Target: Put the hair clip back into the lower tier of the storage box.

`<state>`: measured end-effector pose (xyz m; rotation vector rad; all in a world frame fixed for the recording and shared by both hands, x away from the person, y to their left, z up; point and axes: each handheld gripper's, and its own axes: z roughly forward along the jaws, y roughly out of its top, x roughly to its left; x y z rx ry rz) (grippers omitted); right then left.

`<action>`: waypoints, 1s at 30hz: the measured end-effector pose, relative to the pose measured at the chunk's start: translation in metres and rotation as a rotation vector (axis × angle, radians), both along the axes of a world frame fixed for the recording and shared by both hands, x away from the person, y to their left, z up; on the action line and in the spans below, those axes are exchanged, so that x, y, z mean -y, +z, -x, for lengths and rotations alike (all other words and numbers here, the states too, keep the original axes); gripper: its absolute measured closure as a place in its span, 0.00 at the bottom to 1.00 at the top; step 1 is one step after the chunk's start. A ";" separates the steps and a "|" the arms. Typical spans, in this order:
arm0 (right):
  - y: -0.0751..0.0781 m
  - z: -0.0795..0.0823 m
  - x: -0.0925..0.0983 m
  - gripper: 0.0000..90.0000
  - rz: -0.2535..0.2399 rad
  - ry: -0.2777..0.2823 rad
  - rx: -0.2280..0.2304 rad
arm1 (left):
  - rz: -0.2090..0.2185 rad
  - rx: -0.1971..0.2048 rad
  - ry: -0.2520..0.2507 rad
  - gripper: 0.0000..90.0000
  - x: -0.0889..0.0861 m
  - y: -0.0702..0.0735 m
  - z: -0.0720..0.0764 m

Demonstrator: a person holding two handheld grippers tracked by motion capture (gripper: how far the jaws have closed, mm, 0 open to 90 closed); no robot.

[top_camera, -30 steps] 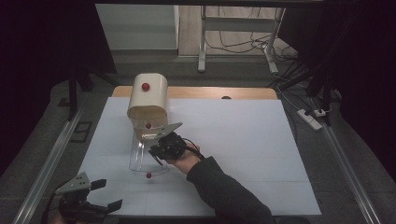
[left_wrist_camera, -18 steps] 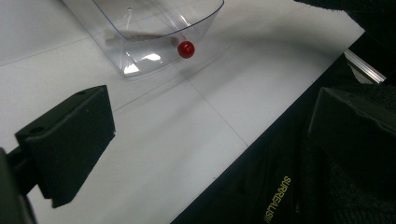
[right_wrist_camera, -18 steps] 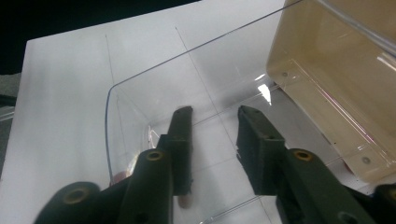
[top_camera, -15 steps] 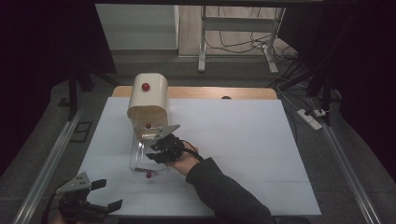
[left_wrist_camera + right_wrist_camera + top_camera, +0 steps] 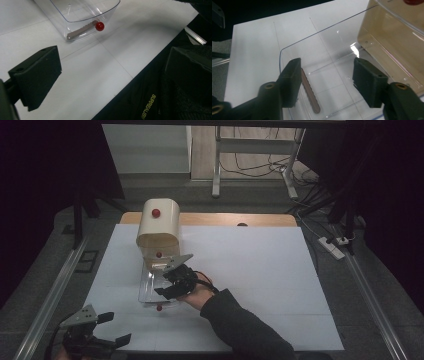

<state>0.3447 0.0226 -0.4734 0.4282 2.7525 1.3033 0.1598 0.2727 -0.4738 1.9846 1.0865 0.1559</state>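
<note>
My right gripper point(image 5: 169, 276) hangs over the clear plastic tray point(image 5: 148, 290) on the white surface point(image 5: 260, 270). Its fingers point(image 5: 292, 75) have just been opening and now stand apart with nothing pressed between them. In the right gripper view a brown serrated strip point(image 5: 310, 93) lies flat on the tray's floor, just beside the finger on the left of that view and not gripped by it. The tray's far end sits under the cream, round-topped cover point(image 5: 158, 227), which carries a red knob point(image 5: 156, 213) on top. Another red knob point(image 5: 159, 308) is fixed to the tray's near wall; in the left gripper view it shows as a red ball point(image 5: 99, 26) at the end of the strip.

My left gripper point(image 5: 107, 330) is low at the near left corner of the surface, well apart from the tray. Its fingers point(image 5: 37, 75) are spread wide and hold nothing.

The only writing I can read is on my dark sleeve point(image 5: 150, 100) in the left gripper view: "SURREALISM" in yellow letters. The tray and cover carry no label that I can make out.
</note>
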 end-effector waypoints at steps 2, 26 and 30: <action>0.001 0.000 0.002 0.41 0.000 -0.007 -0.013 | 0.000 -0.001 0.000 0.01 0.000 0.000 0.000; 0.004 0.008 0.015 0.11 0.026 -0.048 -0.085 | 0.003 -0.004 0.005 0.01 0.000 0.000 0.000; 0.004 0.009 0.019 0.08 0.028 -0.059 -0.083 | 0.003 -0.004 0.009 0.01 0.000 0.000 0.000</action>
